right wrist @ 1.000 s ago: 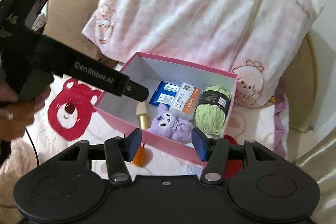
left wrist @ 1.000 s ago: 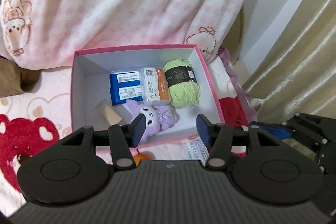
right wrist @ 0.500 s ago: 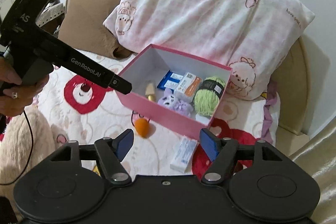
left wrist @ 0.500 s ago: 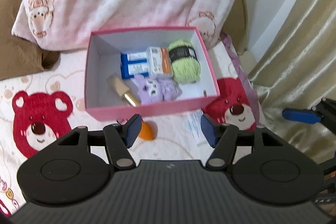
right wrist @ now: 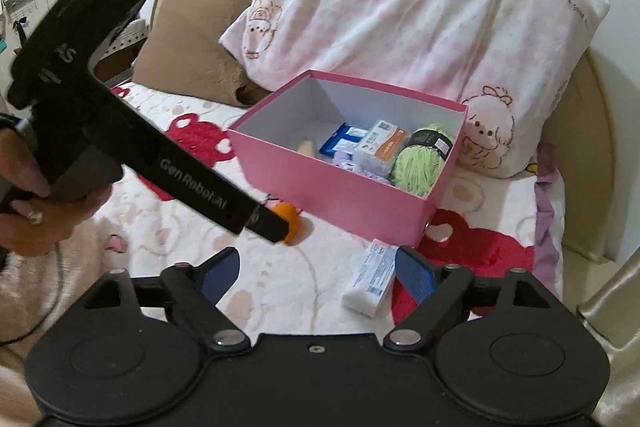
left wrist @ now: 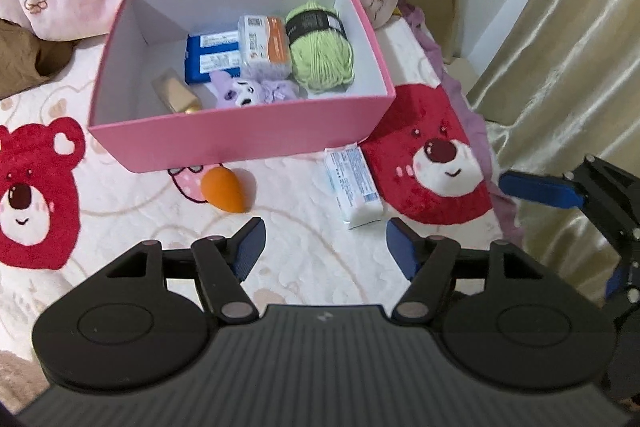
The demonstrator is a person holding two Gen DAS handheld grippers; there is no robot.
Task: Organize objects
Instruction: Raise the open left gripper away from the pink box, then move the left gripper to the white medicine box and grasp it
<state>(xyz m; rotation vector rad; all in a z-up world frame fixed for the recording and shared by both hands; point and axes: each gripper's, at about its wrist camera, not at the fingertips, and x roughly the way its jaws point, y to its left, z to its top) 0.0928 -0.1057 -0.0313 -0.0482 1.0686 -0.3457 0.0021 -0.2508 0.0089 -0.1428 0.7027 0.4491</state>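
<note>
A pink box (left wrist: 240, 141) (right wrist: 352, 195) stands on the bed. It holds green yarn (left wrist: 322, 61), a purple plush (left wrist: 252, 93), a blue packet (left wrist: 212, 57), an orange-and-white packet (left wrist: 264, 41) and a tan bottle (left wrist: 176, 95). An orange sponge (left wrist: 222, 189) (right wrist: 290, 223) and a white tissue pack (left wrist: 354, 183) (right wrist: 370, 281) lie on the bedspread in front of the box. My left gripper (left wrist: 324, 251) is open and empty above the bedspread, near both. My right gripper (right wrist: 316, 273) is open and empty, with the tissue pack beside its right finger.
A pink pillow (right wrist: 400, 11) and a brown cushion (right wrist: 188, 59) lie behind the box. A beige curtain (left wrist: 568, 47) hangs at the right. The bedspread (left wrist: 120, 227) has red bear prints. The left gripper's body (right wrist: 120, 131) crosses the right wrist view.
Both grippers have pulled back from the box and opened wider. The sponge and tissue pack have come into view in front of the box.
</note>
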